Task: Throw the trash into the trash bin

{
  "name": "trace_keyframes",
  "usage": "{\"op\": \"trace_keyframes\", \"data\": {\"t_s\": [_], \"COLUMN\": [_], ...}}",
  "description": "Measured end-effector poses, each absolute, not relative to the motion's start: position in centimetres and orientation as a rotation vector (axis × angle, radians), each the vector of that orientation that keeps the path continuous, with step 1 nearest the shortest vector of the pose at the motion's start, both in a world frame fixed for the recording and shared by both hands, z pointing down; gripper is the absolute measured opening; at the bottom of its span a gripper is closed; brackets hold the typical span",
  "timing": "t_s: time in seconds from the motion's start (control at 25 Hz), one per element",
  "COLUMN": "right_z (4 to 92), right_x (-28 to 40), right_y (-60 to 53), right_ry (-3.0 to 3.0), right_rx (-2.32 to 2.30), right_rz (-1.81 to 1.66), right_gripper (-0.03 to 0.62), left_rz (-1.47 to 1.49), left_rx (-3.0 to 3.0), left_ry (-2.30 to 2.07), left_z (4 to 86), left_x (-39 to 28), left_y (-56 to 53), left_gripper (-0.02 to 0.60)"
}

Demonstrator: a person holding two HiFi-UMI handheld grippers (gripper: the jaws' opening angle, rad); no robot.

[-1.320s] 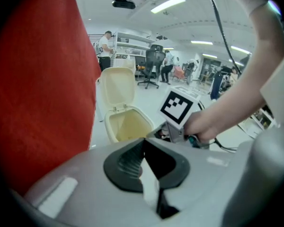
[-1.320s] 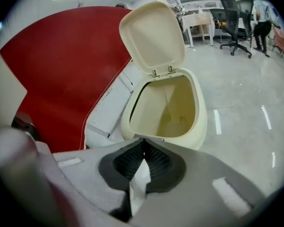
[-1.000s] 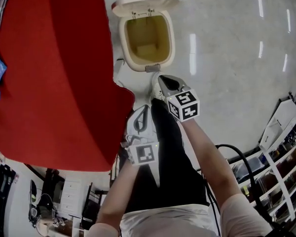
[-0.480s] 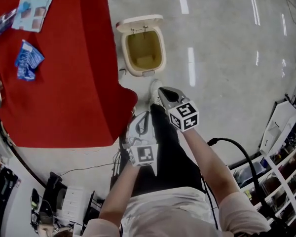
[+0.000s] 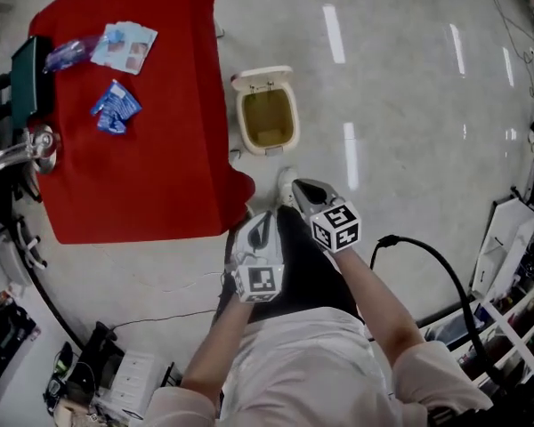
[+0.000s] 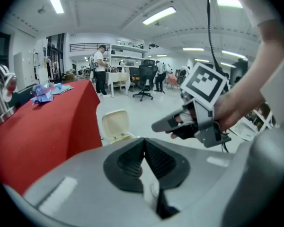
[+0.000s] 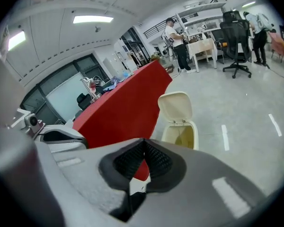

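Status check, both tools. The left gripper has its ribbed pads pressed together with nothing between them. The right gripper is the same: pads meeting, nothing pinched. In the head view both are held close to the person's body, over the legs, well apart from the tabletop.

Trash bin: stands on the floor just beside the near corner of the red table, with its lid swung up and the mouth open. The inside looks a uniform yellowish tone. Whether anything already lies at the bottom cannot be told from here.

Trash located on the table, all at the far end from the bin:
- blue wrappers, a small crumpled cluster
- pale packet, lying flat
- crumpled clear plastic, just beside the packet

Also on that end are a dark box and a metal fixture. These are probably not trash.

Judgement on progress: at least three pieces are not yet binned, and neither tool is carrying anything. The bin is ready to receive. What is left is a reach across to the far end of the table, a pinch on one piece, a carry to the open bin and a release, repeated for each piece.
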State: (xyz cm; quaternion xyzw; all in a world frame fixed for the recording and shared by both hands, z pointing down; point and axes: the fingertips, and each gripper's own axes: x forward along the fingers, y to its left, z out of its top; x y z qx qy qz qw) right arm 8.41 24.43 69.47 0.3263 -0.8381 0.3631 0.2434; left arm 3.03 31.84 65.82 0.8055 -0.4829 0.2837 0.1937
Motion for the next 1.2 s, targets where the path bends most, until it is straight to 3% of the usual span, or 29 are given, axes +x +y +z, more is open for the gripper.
{"op": "trace_keyframes", "data": {"t_s": [0.44, 1.2], "right_z": [58.7, 47.7], "right_x": [7.7, 7.7], "right_y": [25.8, 25.6], "right_ry": [-2.373, -2.477], "right_rx": [0.859, 0.909], "right_rz": [0.887, 0.749], "right_gripper": [0.002, 0.002], "left_rz": [0.729, 0.642], "left_rx": [2.291, 2.354], "left_ry": [-1.426, -1.422], "left_z": [55.1, 44.9], "left_x": [0.2, -3.8], "left_y": [30.2, 28.9], "left_gripper": [0.005, 0.005]}}
